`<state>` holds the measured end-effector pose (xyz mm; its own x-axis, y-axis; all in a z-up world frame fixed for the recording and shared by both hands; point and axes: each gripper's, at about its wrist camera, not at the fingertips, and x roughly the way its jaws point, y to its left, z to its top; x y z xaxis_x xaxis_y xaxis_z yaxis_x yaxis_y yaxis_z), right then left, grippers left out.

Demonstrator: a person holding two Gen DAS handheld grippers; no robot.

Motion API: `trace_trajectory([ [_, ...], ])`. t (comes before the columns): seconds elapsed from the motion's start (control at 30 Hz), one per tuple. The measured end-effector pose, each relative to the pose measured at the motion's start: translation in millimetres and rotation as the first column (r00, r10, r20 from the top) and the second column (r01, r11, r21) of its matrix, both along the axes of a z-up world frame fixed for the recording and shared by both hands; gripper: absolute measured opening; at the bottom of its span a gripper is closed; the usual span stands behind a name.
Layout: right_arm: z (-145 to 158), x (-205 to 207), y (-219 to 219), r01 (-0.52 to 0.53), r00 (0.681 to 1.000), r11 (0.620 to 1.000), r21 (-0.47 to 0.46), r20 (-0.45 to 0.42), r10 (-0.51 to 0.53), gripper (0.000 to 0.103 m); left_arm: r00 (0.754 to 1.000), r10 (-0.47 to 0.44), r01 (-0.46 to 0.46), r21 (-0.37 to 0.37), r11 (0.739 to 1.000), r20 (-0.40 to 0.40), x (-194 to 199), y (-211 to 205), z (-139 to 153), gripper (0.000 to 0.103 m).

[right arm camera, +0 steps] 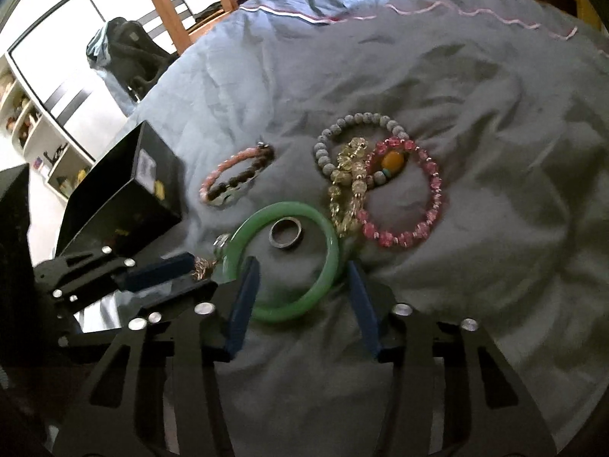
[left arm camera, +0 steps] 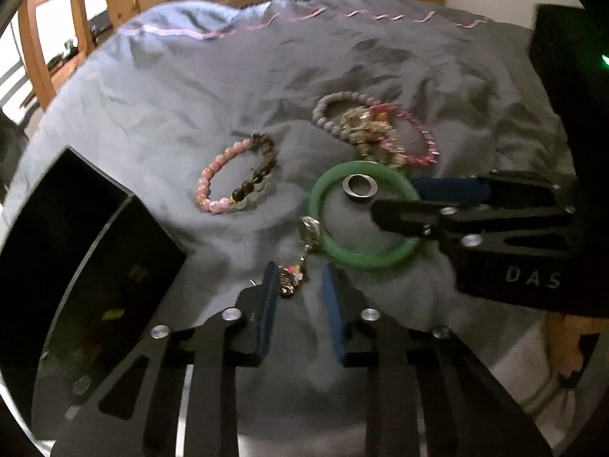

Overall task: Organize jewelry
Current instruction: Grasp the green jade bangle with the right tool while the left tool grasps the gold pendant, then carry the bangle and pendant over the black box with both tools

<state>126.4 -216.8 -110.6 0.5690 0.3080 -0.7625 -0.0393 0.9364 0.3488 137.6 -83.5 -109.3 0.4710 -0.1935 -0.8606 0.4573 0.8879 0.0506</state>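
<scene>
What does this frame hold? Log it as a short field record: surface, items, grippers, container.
surface: wrinkled blue-grey cloth
green bangle: flat, metal ring lying inside it
beaded bracelets: pink-and-dark one alone; grey, yellow crystal, pink overlapping
left gripper: open, charm pendant between fingers
right gripper: open, straddling bangle's near rim
container: open black box at left

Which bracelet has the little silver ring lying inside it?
The smooth green bangle. The silver ring lies on the cloth inside its loop; the other bracelets are all made of beads.
</scene>
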Motion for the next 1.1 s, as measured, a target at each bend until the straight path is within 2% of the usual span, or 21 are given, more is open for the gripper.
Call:
trace_trajectory([
  [0.03,-1.6,0.6,-1.3,0.003,1.000,1.000,0.004,0.001,-0.003,0.031,1.000,0.011,-0.011,-0.004,1.000,-0.005,4.8,1.5,-2.5,0.018],
  [0.1,-4.0,1.3,-2.8,0.003,1.000,1.000,-0.002,-0.001,-0.003,0.015,1.000,0.024,-0.025,-0.018,1.000,-0.013,9.9,4.1,-3.9,0.011],
  [0.2,-1.1,0.1,-7.9,0.001,1.000,0.999,0.034,0.023,-0.002,0.011,0.999,0.039,-0.040,-0.051,0.998,-0.019,11.1,8.1,-1.4,0.009],
  [0.4,27.3,-12.9,-14.6,0.014,0.993,0.998,0.065,0.113,-0.022,0.011,1.000,0.020,-0.020,-0.057,0.998,0.006,0.0,5.4,10.2,0.008],
  [0.6,49.3,-25.0,-21.4,0.056,0.986,0.997,0.054,0.157,-0.064,0.011,0.999,0.026,-0.023,-0.092,0.995,0.036,-12.5,13.3,30.3,0.008],
  [0.73,60.7,-41.3,-23.5,0.084,0.981,0.996,0.036,0.171,-0.089,0.011,0.998,0.031,-0.024,-0.116,0.993,0.061,-22.1,21.1,44.0,0.008],
  [1.1,80.1,-87.2,-8.5,0.102,0.979,0.995,-0.018,0.179,-0.097,0.011,0.994,0.051,-0.024,-0.248,0.968,0.101,-54.5,52.1,90.5,0.008],
])
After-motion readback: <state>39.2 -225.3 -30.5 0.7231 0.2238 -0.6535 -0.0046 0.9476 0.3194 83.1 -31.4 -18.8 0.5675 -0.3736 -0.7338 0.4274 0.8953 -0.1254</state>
